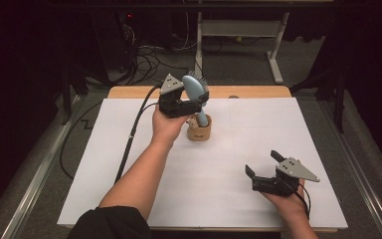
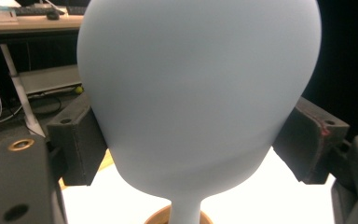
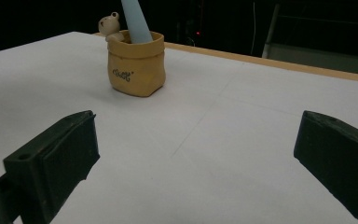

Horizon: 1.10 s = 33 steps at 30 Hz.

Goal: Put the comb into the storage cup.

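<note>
Above the centre of the high view, a pale blue hairbrush is clenched at its broad head by the left gripper, its handle end set down in a small tan holder on the white table sheet. In the left gripper view the brush head is pressed between both pads. At the lower right, the right gripper is held released, with nothing between its jaws.

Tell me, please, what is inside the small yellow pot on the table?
The blue hairbrush's handle stands in the yellow pot, beside a small beige figure at its rim. The pot's bottom is hidden.
</note>
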Available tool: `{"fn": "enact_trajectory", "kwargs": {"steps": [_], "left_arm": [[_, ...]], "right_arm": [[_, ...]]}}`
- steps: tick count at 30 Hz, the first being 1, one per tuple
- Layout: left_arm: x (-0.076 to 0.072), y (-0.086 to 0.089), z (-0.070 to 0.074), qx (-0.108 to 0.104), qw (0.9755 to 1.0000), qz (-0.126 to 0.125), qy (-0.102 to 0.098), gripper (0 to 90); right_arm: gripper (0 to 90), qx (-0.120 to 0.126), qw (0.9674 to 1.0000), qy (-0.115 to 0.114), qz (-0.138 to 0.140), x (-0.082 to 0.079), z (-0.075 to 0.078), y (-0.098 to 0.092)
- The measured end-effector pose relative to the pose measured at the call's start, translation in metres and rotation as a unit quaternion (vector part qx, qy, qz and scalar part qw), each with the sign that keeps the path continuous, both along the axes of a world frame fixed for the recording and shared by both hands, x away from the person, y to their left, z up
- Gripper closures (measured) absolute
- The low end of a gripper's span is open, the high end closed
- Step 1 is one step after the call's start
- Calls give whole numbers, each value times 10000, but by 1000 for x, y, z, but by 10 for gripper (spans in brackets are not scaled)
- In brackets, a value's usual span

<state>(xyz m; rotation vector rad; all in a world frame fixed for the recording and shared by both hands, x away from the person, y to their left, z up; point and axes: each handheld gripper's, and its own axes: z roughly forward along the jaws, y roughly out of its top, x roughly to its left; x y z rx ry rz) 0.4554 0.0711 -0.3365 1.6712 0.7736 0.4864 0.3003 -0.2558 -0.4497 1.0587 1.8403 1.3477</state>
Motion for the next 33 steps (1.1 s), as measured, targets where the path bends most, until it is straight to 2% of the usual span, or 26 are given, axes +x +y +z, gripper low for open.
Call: {"fn": "enact_trajectory", "kwargs": {"steps": [11,33], "left_arm": [[6,0,-13,-13,9998,14,191,200],[12,-7,-29,-60,9995,20,309,199]], "right_arm": [[5,12,10000,13,-7,1,0,0],[5,33,10000,28,-25,1,-1,-2]]}}
